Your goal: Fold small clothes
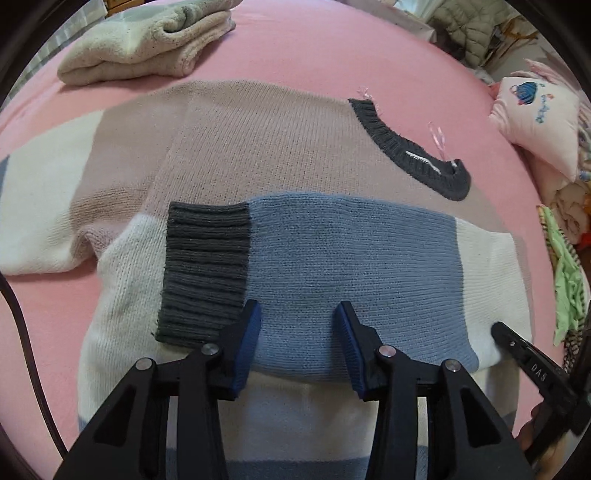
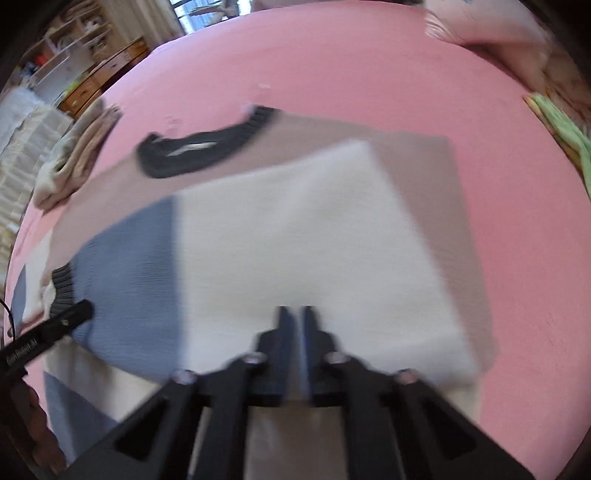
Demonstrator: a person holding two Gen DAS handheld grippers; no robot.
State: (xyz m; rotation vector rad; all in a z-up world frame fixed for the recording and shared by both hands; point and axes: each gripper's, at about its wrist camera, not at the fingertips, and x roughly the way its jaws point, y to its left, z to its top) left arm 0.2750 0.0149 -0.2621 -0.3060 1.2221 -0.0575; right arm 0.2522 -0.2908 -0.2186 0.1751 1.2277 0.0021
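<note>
Colour-block knitted sweater (image 1: 258, 147) flat mid-bed on pink bedsheet (image 1: 332, 44), blue sleeve (image 1: 351, 266) folded across its body, left gripper (image 1: 297, 317) part open over sleeve, gripping nothing, right gripper (image 2: 293, 317) closed, empty, over cream panel (image 2: 295, 240), folded beige towel (image 1: 147, 40) near far edge.

Soft, even indoor light, with faint shadows. The left wrist view is sharp; the right wrist view is smeared by motion blur. Both bow outward, with dark vignetted corners. A bright window (image 2: 207, 14) glows top left.
</note>
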